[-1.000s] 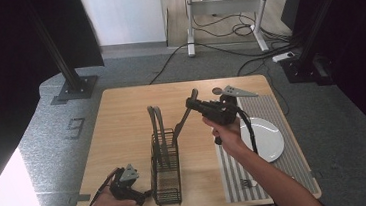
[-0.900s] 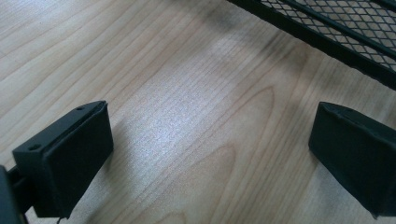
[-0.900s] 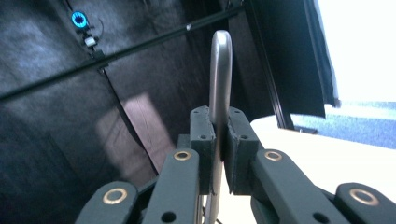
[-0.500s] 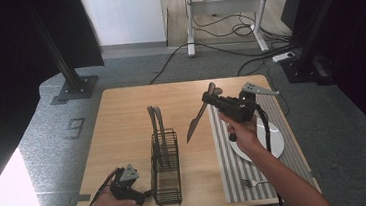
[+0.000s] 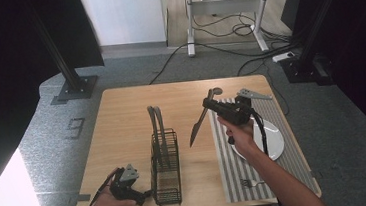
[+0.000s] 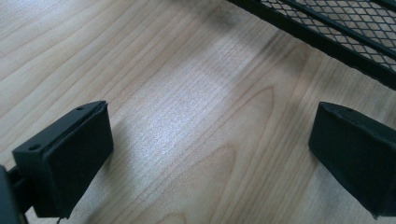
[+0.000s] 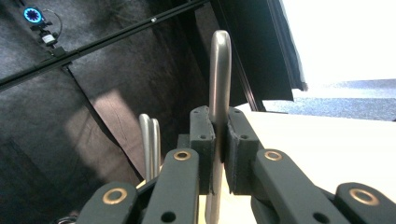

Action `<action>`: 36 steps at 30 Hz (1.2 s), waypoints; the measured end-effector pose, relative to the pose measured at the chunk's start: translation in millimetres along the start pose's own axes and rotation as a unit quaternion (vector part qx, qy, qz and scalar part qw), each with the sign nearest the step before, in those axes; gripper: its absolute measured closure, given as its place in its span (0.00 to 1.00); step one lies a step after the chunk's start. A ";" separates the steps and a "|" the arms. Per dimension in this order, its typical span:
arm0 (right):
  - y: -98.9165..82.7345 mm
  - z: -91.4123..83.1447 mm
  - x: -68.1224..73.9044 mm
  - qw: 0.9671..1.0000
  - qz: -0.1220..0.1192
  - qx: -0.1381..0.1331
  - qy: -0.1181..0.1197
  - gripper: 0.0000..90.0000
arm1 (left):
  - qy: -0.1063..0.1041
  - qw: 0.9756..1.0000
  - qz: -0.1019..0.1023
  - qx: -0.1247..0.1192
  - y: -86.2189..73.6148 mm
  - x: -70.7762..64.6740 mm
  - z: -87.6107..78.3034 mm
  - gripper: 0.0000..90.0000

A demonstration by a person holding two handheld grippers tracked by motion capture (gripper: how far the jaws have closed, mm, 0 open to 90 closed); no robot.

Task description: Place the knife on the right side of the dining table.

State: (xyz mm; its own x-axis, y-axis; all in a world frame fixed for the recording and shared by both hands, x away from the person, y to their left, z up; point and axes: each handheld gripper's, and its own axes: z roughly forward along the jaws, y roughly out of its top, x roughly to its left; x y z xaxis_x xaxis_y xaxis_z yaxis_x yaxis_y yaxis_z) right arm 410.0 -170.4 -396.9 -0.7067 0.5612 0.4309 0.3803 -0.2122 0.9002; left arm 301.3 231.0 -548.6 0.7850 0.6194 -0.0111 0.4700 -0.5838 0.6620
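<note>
so nearest the camera, the left gripper (image 5: 144, 195) sits low on the wooden table (image 5: 122, 118), jaws wide apart with nothing between them but bare wood. the black wire caddy (image 5: 165, 167) is just beside it, off past its fingertips, and in the left gripper view the mesh (image 6: 336, 28) crosses the top corner just beyond the pads (image 6: 74, 158). two metal handles (image 5: 155, 123) stand up out of the far end of that caddy.

further out, the right gripper (image 5: 207, 104) is clamped down tight on a table knife (image 5: 196, 127). in the right gripper view the pads (image 7: 201, 140) pinch the flat handle (image 7: 219, 70), which sticks straight up past them. from above, the blade hangs down and forward from the jaws, tip in the air between the caddy and the striped placemat (image 5: 231, 164), touching neither as far as i can tell. behind that hand there's a white plate (image 5: 272, 143) on the mat, and a fork (image 5: 250, 181) near the mat's front edge.

handling-wise i'd guess it's light, rigid, and slick, polished steel. a narrow flat handle like that could pivot between the pads if bumped, so pinching across the flat faces, roughly mid-handle like now, looks right to me. nothing fragile about it, but the long blade swinging low could clip the caddy wires, so i'd keep it lined up with the slot going in.
</note>
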 end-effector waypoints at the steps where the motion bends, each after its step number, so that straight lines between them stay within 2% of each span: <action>1: -0.7 0.3 -0.7 1.000 0.000 0.001 -0.002 0.92 | 0.000 1.000 0.000 0.000 0.0 0.0 0.0 0.00; 8: -3.7 1.3 -6.0 1.000 0.000 0.002 -0.013 0.92 | 0.000 1.000 0.000 0.000 0.0 0.0 0.0 0.00; 19: -4.9 4.2 -22.3 0.999 0.007 -0.002 -0.040 0.92 | 0.000 1.000 0.000 0.000 0.0 0.0 0.0 0.00; 28: -2.6 6.3 -45.2 0.997 0.025 -0.019 -0.073 0.92 | 0.000 1.000 0.000 0.000 0.0 0.0 0.0 0.00; 36: -0.7 7.4 -57.8 0.995 0.020 -0.026 -0.096 0.92 | 0.000 1.000 0.000 0.000 0.0 0.0 0.0 0.00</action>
State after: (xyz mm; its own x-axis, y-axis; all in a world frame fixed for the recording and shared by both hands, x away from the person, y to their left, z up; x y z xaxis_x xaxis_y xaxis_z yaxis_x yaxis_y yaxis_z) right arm 455.0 -196.8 -422.9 -0.5626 0.6926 0.4514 0.3716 -0.2759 0.8864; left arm 301.3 231.0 -548.6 0.7850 0.6194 -0.0111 0.4701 -0.5839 0.6619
